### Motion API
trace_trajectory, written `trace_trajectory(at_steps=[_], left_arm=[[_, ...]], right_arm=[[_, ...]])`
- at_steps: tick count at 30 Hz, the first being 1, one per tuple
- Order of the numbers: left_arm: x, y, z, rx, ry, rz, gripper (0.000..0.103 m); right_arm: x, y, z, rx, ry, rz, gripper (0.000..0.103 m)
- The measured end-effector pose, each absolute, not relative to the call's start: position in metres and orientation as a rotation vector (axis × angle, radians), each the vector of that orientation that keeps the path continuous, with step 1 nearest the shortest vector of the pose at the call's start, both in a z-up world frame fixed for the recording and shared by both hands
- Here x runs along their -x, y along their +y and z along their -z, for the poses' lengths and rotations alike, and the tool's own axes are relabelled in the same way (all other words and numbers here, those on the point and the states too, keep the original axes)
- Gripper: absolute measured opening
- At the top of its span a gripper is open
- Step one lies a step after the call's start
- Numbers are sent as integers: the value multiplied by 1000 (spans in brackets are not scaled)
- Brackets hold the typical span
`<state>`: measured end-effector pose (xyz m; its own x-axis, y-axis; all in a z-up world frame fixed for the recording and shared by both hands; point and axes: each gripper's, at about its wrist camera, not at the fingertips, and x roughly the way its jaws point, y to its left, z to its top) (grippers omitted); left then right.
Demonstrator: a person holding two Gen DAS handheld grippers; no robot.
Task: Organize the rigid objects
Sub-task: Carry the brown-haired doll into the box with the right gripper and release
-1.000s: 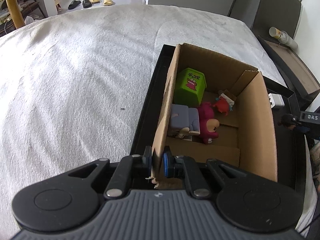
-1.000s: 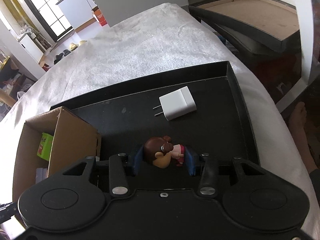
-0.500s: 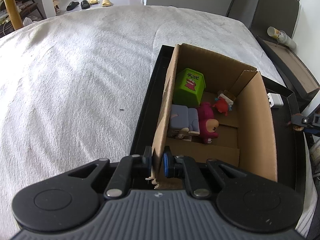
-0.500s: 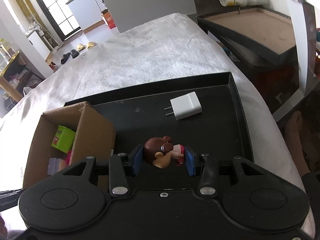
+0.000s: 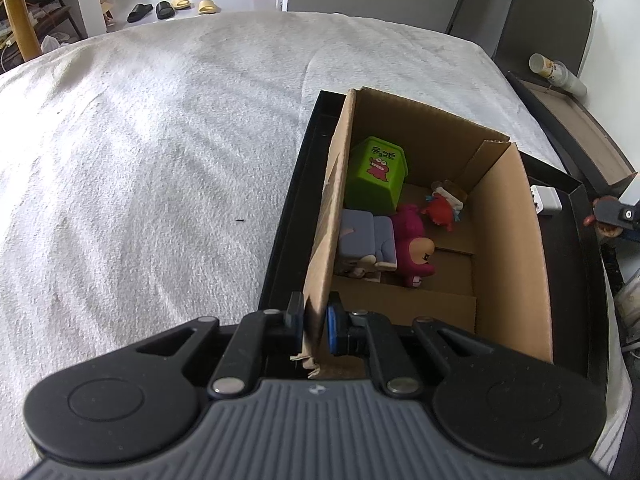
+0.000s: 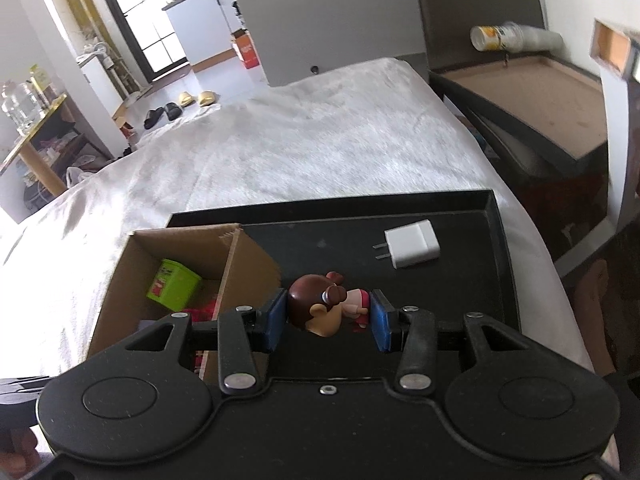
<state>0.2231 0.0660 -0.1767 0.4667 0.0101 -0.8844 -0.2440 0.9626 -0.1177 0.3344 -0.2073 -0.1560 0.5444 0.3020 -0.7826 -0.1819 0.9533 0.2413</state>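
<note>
My left gripper [image 5: 314, 324] is shut on the near left wall of an open cardboard box [image 5: 516, 248] that stands in a black tray [image 5: 292, 208]. Inside the box lie a green toy cube [image 5: 376, 178], a lilac block figure [image 5: 366, 240], a magenta bear figure [image 5: 412, 246] and a small red figure [image 5: 440, 208]. My right gripper [image 6: 328, 314] is shut on a brown-haired doll figure [image 6: 320, 308] and holds it above the tray [image 6: 460, 292], just right of the box [image 6: 248, 264]. The right gripper also shows at the left wrist view's right edge [image 5: 612, 216].
A white plug charger [image 6: 412, 249] lies on the tray at its far right; it also shows in the left wrist view [image 5: 545, 200]. The tray rests on a white bedcover [image 5: 140, 160]. A dark side table with a lying stack of paper cups [image 6: 516, 40] stands to the right.
My right gripper has risen with the doll and moved left toward the box, so the box interior shows more. My left gripper has kept its hold on the box wall.
</note>
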Motion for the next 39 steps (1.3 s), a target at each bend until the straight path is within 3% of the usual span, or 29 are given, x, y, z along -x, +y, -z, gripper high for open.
trace_trajectory(at_steps=[35, 39], left_arm=[[-223, 74, 178, 275, 1068, -123, 11], [-222, 75, 178, 284, 1065, -119, 11]], right_arm=[[-322, -113, 136, -27, 955, -465, 43], [-321, -108, 140, -20, 964, -459, 49]])
